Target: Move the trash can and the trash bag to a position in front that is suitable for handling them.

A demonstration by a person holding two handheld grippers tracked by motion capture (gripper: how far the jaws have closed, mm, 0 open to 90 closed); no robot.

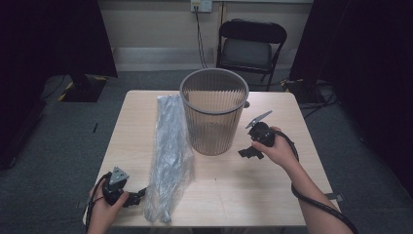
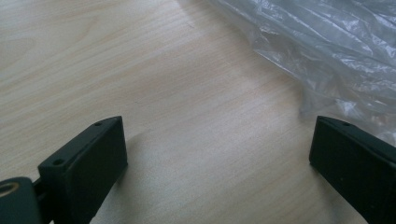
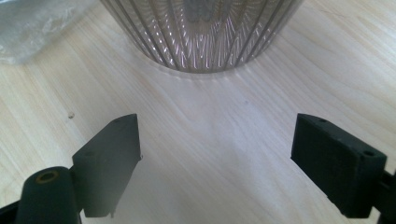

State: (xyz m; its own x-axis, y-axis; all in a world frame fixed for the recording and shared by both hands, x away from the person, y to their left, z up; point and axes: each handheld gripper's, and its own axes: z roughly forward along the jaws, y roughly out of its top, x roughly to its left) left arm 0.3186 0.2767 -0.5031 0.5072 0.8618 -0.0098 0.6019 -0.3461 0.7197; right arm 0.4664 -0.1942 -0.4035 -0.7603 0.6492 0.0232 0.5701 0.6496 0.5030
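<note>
A ribbed grey waste bin [image 1: 214, 110] stands upright at the middle back of the wooden table [image 1: 253, 195]. Left of it lies a long, crumpled clear plastic bag [image 1: 170, 151], stretched from back to front. My left gripper [image 1: 138, 196] rests at the front left corner, open, its jaws pointing at the bag's near end [image 2: 327, 51]; the right jaw sits close to the plastic. My right gripper [image 1: 250, 153] is held just right of the bin, open, aimed at the bin's base [image 3: 201, 37] with bare wood between the jaws.
A black folding chair [image 1: 249, 48] stands behind the table by the wall. Cables [image 1: 316, 97] lie on the grey carpet at the right. Dark curtains hang at both sides. The table's front right area is bare wood.
</note>
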